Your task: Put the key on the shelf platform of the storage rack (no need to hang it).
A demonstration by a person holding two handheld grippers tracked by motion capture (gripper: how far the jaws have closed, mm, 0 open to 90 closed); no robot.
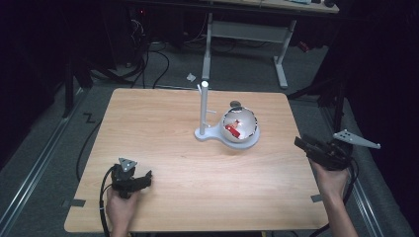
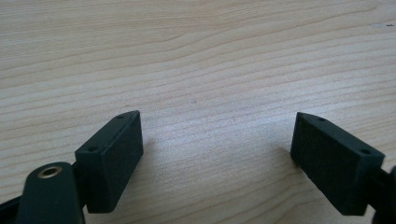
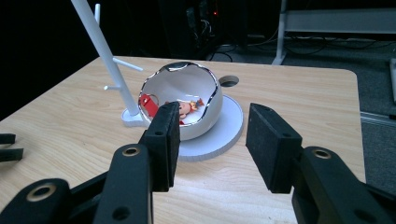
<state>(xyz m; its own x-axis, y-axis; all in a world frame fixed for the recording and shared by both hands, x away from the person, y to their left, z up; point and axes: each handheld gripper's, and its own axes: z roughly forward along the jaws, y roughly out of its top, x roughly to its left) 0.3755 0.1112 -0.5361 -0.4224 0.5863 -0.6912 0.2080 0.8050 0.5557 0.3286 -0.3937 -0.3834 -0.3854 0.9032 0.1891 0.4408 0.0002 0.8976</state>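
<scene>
The right gripper [image 3: 212,144] hangs with jaws apart and empty near the bowl [image 3: 182,105]; the left gripper [image 2: 217,163] rests wide open on the worktop [image 1: 163,123]

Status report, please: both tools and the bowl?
Left tool open, resting low over table. Right tool open, empty, facing bowl. Bowl on white stand base. Path clear.

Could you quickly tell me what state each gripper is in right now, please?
Left gripper: open, nothing between its jaws, just above the bare table.
Right gripper: open, holding nothing.
</scene>
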